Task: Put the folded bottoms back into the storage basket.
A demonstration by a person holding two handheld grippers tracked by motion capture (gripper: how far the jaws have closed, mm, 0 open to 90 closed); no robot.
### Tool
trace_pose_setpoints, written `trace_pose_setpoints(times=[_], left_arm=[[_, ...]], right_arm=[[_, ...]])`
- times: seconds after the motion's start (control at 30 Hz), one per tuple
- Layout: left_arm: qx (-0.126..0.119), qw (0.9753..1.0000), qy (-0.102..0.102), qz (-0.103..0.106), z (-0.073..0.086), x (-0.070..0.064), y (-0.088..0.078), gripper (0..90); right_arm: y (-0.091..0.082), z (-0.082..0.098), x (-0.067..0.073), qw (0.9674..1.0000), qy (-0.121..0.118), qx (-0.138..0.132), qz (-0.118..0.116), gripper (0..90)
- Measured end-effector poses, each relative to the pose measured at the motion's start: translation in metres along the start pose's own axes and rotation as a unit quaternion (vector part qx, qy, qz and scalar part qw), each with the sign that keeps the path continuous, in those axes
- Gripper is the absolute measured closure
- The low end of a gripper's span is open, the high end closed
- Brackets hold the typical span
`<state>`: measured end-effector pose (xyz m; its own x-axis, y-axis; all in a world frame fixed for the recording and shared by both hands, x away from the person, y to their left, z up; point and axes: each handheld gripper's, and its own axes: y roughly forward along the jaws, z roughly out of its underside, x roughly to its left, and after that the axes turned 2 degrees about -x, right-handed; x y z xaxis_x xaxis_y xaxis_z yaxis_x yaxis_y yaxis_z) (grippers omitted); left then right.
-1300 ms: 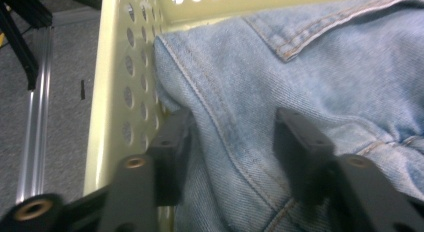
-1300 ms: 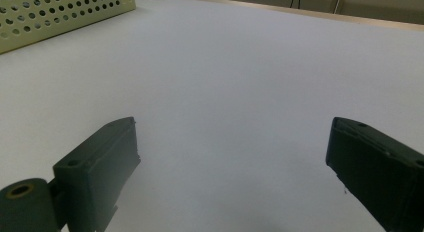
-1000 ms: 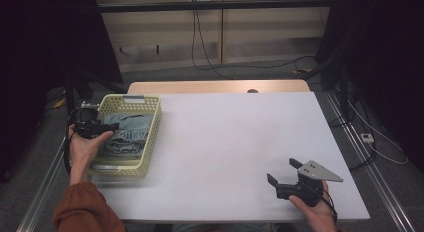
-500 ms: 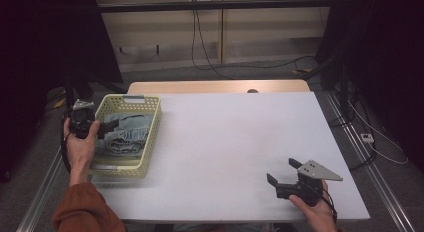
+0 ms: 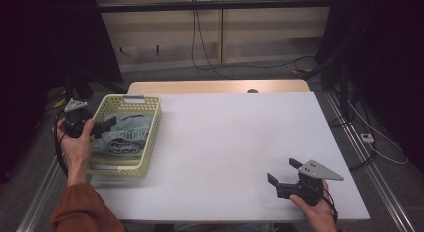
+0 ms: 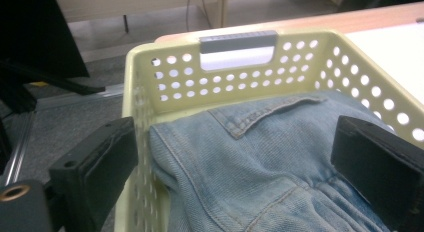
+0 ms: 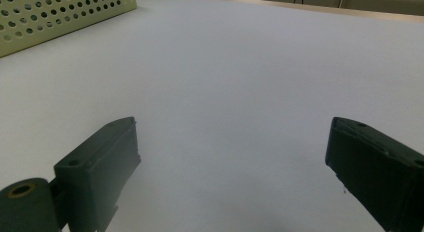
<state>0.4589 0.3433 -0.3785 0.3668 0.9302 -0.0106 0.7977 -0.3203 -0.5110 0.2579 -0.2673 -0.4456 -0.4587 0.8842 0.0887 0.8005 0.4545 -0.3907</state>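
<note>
Left tongs (image 5: 103, 126) just sprung wide at the near-left rim of the yellow basket (image 5: 150, 137), nothing pinched. Blue jeans (image 6: 260, 162) lying loose inside, released or not yet gripped. Right tongs (image 5: 284, 173) parked apart over bare tabletop (image 5: 225, 137), idle.

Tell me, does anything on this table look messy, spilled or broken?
Nothing stands out. The jeans lie crumpled inside the yellow basket, with none hanging over its rim. The basket sits upright at the table's left edge. Both grippers, left and right, are open and hold nothing.
</note>
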Motion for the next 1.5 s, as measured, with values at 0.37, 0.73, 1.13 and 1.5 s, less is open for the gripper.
trace_pose_setpoints(times=[0.37,0.73,1.13,1.5], left_arm=[[-0.043,0.9988,-0.014,0.017,-0.003,-0.002,-0.014,5.3],[-0.054,0.9985,0.004,-0.008,-0.006,-0.011,-0.036,6.0],[-0.058,0.9983,-0.006,-0.001,0.002,-0.010,-0.057,6.2],[-0.067,0.9978,0.001,-0.001,0.015,-0.016,-0.079,6.2]], right_arm=[[0.003,-0.001,0.000,1.0000,-0.005,0.002,0.004,7.0],[0.005,-0.002,0.002,0.9999,-0.010,0.004,0.006,7.1],[0.013,-0.005,0.002,0.9999,-0.008,0.007,0.006,7.3],[0.010,-0.005,0.002,0.9999,-0.007,0.003,0.007,7.3]])
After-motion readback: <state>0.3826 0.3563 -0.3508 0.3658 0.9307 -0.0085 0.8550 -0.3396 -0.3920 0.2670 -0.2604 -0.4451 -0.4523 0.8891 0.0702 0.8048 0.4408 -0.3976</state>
